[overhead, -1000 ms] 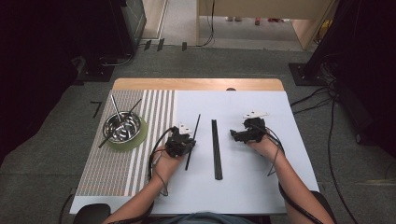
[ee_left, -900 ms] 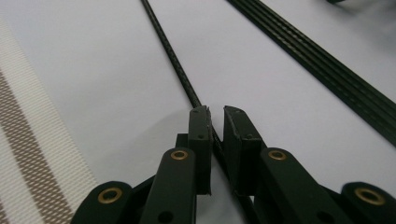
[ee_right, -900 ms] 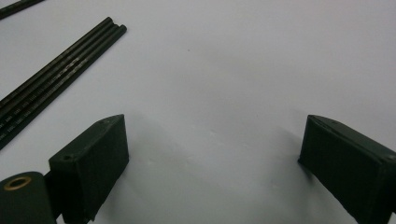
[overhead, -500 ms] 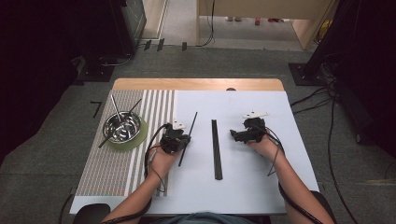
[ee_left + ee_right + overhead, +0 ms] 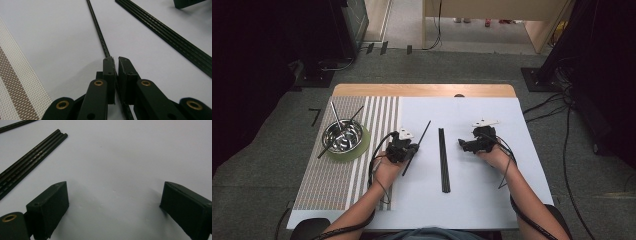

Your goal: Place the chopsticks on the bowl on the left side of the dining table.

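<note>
My left gripper is shut on a single thin black chopstick, which runs slantwise through the jaws over the white table. Its jaws have just been closing on it. To the right lies a tight bundle of black chopsticks, pointing straight away from me. Right of the bundle my right gripper rests low over the table, open, with bare white surface between its jaws.
A steel bowl with metal sticks in it stands on a green coaster on the striped mat at the left. The table's wooden far edge borders grey carpet with cables.
The left gripper and its chopstick have shifted slightly left, and the chopstick now slants a bit more. The right gripper has kept still.
</note>
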A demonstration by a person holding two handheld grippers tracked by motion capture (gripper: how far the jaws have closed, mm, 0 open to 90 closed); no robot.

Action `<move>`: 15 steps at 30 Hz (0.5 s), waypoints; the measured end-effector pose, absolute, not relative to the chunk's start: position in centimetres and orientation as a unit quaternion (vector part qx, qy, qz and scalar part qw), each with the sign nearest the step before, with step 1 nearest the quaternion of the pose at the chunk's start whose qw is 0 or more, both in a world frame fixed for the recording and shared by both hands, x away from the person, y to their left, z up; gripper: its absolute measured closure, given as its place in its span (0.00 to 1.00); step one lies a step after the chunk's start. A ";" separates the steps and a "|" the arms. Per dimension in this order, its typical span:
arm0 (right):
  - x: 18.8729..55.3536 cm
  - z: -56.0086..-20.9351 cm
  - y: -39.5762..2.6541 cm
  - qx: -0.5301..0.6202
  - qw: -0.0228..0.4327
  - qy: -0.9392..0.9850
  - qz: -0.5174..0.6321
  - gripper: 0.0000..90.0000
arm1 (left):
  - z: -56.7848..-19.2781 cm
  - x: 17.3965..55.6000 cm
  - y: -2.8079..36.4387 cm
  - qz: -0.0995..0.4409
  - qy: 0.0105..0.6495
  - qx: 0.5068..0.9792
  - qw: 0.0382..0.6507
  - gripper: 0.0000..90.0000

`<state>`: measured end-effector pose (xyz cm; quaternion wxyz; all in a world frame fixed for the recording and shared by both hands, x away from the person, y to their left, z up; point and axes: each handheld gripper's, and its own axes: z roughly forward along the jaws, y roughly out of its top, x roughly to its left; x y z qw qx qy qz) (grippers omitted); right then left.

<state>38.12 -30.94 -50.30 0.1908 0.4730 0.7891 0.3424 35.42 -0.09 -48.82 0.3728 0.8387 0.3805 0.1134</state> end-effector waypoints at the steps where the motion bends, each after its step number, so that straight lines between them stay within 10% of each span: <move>1: 38.1 -50.3 -30.9 0.473 0.191 0.789 0.342 0.08 | -48.8 35.4 -0.1 0.109 0.379 0.838 0.376 0.96; 15: 38.1 -50.3 -30.9 0.473 0.190 0.789 0.342 0.08 | -48.2 33.9 0.2 0.132 0.384 0.838 0.364 0.88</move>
